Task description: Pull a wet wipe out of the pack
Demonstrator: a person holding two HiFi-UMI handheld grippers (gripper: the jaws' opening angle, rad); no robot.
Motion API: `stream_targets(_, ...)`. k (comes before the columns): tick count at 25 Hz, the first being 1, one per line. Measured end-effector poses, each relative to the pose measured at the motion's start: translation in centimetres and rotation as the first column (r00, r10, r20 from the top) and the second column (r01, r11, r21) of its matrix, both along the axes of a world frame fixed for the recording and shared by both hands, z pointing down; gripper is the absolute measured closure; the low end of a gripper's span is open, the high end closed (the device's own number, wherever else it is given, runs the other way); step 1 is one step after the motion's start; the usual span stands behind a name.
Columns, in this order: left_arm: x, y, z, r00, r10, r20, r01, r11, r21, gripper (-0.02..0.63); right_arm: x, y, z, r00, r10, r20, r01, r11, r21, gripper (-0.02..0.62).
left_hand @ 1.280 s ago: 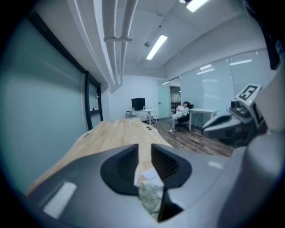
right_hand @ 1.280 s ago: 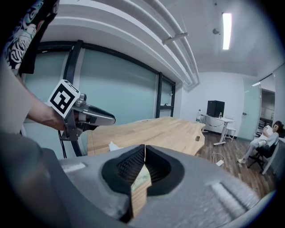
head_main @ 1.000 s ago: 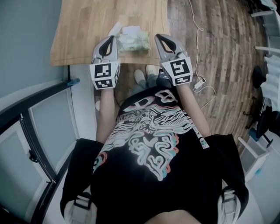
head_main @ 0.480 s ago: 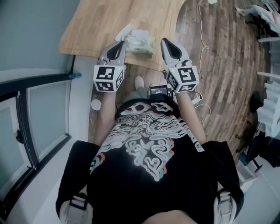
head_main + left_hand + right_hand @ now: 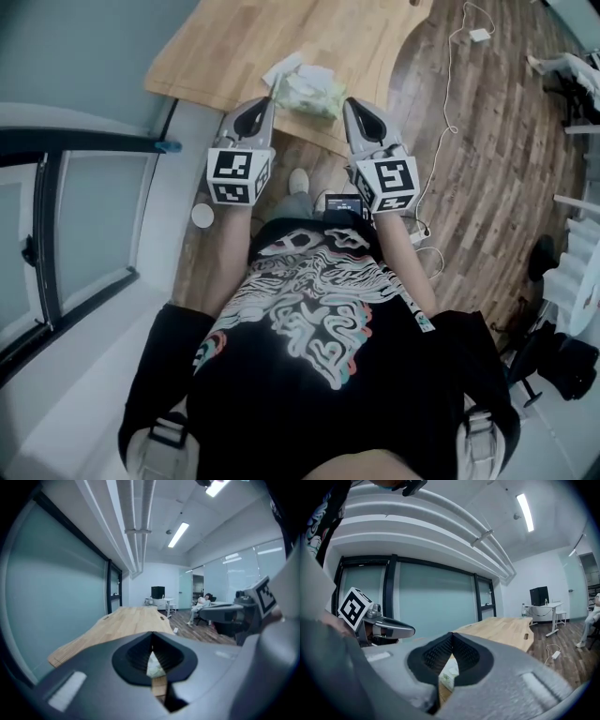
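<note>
My right gripper [image 5: 452,635] has its jaw tips together, gripping nothing. Past them I see the wet wipe pack [image 5: 449,676] on the wooden table [image 5: 506,632], with the left gripper [image 5: 389,630] off to the left.

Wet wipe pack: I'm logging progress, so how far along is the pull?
Nothing looks done: the pack lies on the table, ungripped. In hand: nothing; the left gripper and right gripper hover shut and empty, short of it. Left: reach, pinch a wipe, pull it out.

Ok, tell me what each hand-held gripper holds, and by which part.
Nothing: the left hand-held gripper and right hand-held gripper are shut, empty; the wipe pack lies on the table.
</note>
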State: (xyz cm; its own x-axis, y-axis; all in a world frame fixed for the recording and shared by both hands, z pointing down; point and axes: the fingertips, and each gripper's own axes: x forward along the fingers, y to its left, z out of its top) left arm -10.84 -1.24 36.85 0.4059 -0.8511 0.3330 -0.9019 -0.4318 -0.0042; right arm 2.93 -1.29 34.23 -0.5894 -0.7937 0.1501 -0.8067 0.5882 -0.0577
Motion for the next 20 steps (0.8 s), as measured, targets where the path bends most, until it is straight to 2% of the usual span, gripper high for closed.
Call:
stream_targets(6,-0.6,0.8,0.6,0.999,-0.031,-0.011,0.031,0.999,-0.013,0.617,0.1,0.6,0.1,1.000,-0.017,0.003,0.017,1.000,-0.002,0.597)
stream_targets(20,-0.3,0.0,0.1,0.999,-0.043,-0.009,0.043,0.999,0.001,0.617,1.4,-0.1,-0.3,1.000,0.001,0.008,-0.001,1.000,0.005,0.597)
